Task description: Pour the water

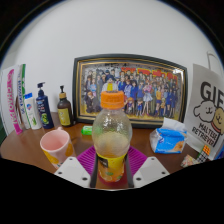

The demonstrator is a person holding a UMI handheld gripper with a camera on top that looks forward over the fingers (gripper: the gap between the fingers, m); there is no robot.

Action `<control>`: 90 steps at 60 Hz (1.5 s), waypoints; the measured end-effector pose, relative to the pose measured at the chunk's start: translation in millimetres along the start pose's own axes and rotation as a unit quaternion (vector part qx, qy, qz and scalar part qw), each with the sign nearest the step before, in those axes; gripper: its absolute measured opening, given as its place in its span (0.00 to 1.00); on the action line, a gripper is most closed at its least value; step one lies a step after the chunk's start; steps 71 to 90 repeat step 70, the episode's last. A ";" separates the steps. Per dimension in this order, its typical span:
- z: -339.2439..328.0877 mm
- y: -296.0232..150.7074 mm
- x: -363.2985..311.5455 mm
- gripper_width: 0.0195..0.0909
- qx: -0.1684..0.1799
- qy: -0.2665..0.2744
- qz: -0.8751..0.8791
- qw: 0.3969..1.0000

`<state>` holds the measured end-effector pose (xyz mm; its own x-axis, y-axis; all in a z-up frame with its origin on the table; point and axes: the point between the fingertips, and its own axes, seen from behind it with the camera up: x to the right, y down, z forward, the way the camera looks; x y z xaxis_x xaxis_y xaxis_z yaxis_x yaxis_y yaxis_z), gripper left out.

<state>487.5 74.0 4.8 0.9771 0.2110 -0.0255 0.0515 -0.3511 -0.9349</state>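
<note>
Upright between the fingers of the hand-held gripper (111, 172) stands a bottle (111, 138) with an orange cap, both purple pads (89, 160) pressing its sides. Just ahead to the left, a pink cup (55, 146) sits on the wooden surface (22, 146). Beyond them leans a framed photo (130, 90).

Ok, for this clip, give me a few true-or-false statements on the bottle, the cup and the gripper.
1. The bottle stands between the gripper's fingers. True.
2. The bottle's cap is off. False: an orange cap sits on it.
3. The cup is pink and upright beside the bottle. True.
4. The bottle is tipped over the cup. False: it is upright.
5. A framed photo stands behind the bottle. True.
</note>
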 end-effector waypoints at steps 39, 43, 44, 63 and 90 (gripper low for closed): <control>-242.9 -11.0 -76.1 0.92 -0.094 0.102 0.028 0.990; -283.4 -10.4 -98.8 0.92 -0.106 0.110 0.024 0.988; -293.0 -10.2 -103.9 0.92 -0.108 0.112 0.023 0.988; -390.5 -5.9 -165.1 0.92 -0.110 0.122 0.019 0.986; -400.0 -9.9 -167.5 0.92 -0.107 0.129 0.013 0.986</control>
